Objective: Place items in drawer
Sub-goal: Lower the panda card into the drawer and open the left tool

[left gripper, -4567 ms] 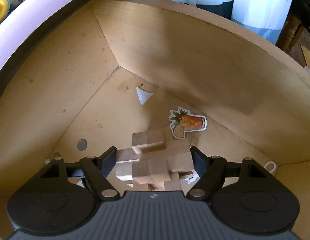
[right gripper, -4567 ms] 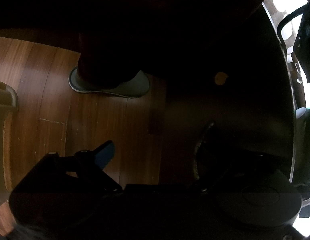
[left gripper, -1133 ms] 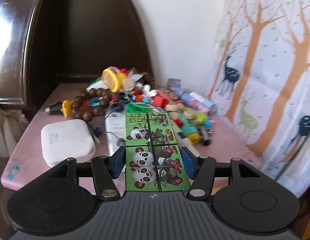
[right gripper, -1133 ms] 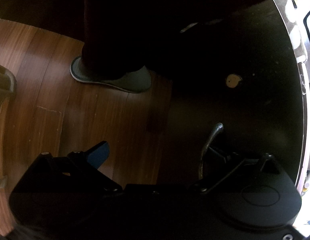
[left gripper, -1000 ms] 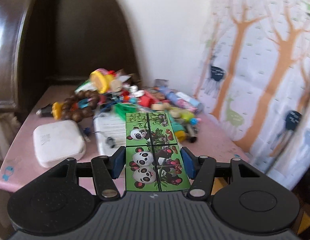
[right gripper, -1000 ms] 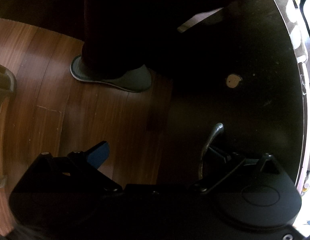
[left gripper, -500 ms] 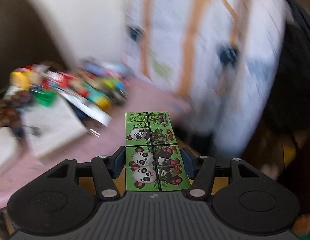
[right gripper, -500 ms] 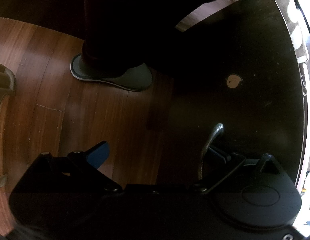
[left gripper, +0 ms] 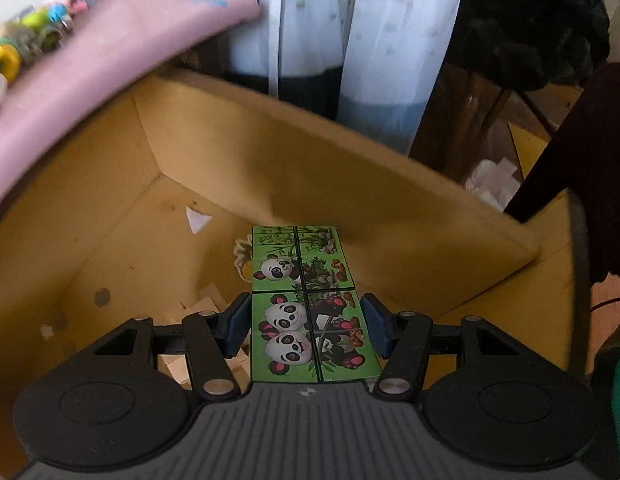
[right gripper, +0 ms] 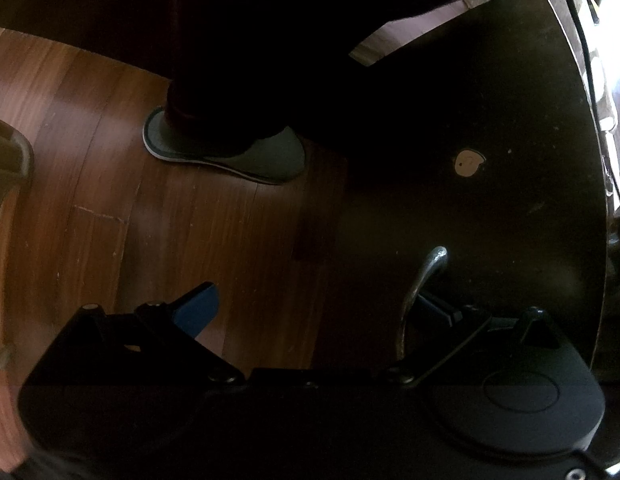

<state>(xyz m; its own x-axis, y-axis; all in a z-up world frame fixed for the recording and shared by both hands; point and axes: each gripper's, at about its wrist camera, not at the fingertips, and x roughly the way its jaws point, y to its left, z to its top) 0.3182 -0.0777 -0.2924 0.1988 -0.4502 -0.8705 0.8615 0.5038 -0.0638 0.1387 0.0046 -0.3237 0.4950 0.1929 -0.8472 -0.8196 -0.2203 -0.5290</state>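
My left gripper is shut on a green panda picture puzzle and holds it above the open wooden drawer. A wooden block puzzle lies on the drawer floor, partly hidden under the gripper. My right gripper is open beside the dark drawer front; its right finger sits behind the metal drawer handle, its left finger hangs over the floor.
The pink tabletop with several small toys overhangs the drawer at the upper left. A curtain hangs behind. A person's slippered foot stands on the wooden floor.
My left gripper has swung with the panda puzzle from over the cluttered tabletop to above the open drawer. The right gripper has stayed at the handle.
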